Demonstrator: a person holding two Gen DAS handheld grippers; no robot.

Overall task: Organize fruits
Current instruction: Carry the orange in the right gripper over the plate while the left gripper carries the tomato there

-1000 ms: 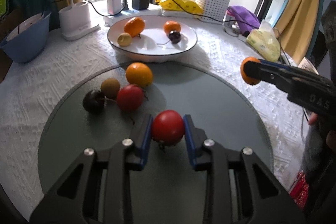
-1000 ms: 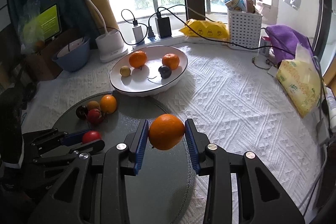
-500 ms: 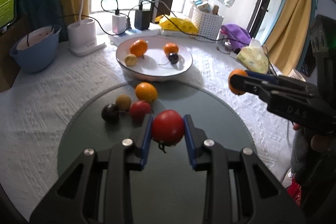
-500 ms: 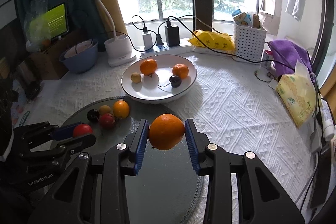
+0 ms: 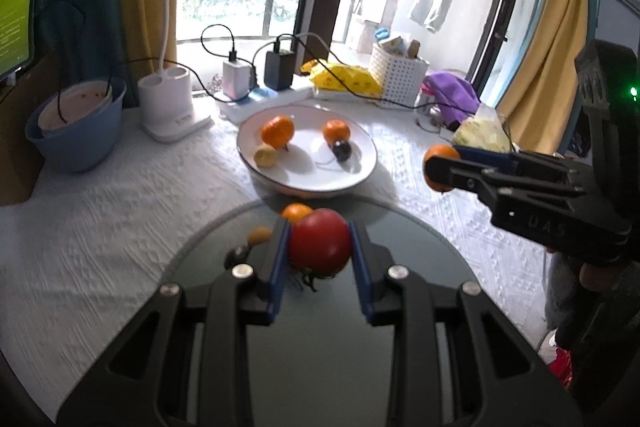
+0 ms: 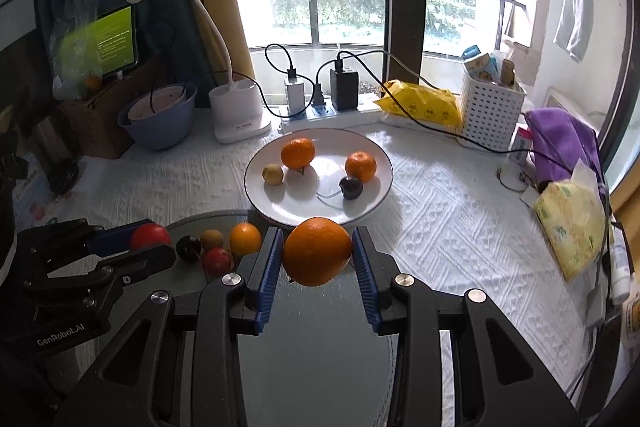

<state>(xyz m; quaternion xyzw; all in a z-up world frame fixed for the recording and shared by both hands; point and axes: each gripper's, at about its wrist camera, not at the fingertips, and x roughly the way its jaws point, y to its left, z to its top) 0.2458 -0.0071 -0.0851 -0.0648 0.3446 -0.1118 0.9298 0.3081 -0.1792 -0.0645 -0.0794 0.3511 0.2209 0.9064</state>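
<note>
My left gripper is shut on a red tomato and holds it above the dark round glass mat. My right gripper is shut on an orange, raised over the mat's right side. The white plate behind holds two oranges, a small yellow fruit and a dark plum. On the mat lie an orange, a red fruit, a brown fruit and a dark fruit. The left gripper also shows in the right wrist view.
A blue bowl, a white lamp base, a power strip with chargers, a yellow bag and a white basket line the back. A tissue pack and purple cloth lie right.
Both grippers have risen and pulled back with their fruit, so the table looks farther. The loose fruits on the mat have not moved.
</note>
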